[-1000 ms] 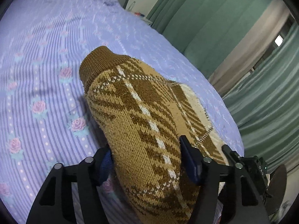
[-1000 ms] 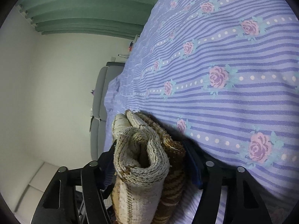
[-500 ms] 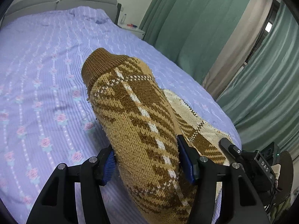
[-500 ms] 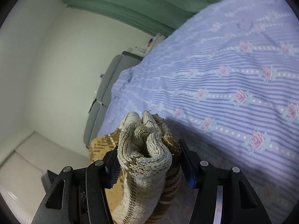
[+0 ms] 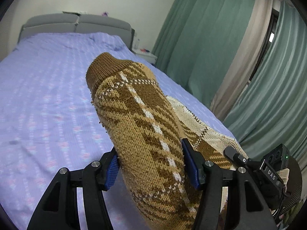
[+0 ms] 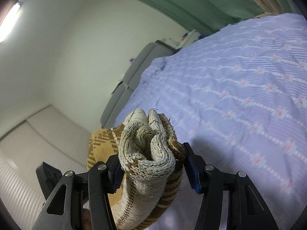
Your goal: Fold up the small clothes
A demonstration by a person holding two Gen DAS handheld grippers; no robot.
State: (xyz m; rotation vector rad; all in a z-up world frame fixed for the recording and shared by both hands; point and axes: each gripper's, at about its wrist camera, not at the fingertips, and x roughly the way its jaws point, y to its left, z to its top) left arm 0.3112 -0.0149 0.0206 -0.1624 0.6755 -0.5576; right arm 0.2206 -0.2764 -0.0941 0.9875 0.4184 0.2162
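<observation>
A small brown and tan plaid knit sweater [image 5: 145,126] with a ribbed brown cuff hangs in the air above the bed. My left gripper [image 5: 151,170] is shut on a bunched brown part of it. My right gripper [image 6: 151,166] is shut on a bunched cream edge of the same sweater [image 6: 147,149]. The sweater spans between both grippers; the other gripper's body [image 5: 268,170] shows at the lower right of the left wrist view. The sweater's lower part is hidden behind the fingers.
The bed with a lilac striped rose-print sheet [image 5: 48,95] lies below, also in the right wrist view [image 6: 239,95]. A grey headboard [image 5: 76,25] stands at the far end. Green curtains [image 5: 211,38] hang on the right. A nightstand [image 5: 145,54] sits beside the bed.
Both grippers have risen and tilted up with the sweater, lifting it off the sheet. The bed now sits farther below and the headboard and walls have come into view.
</observation>
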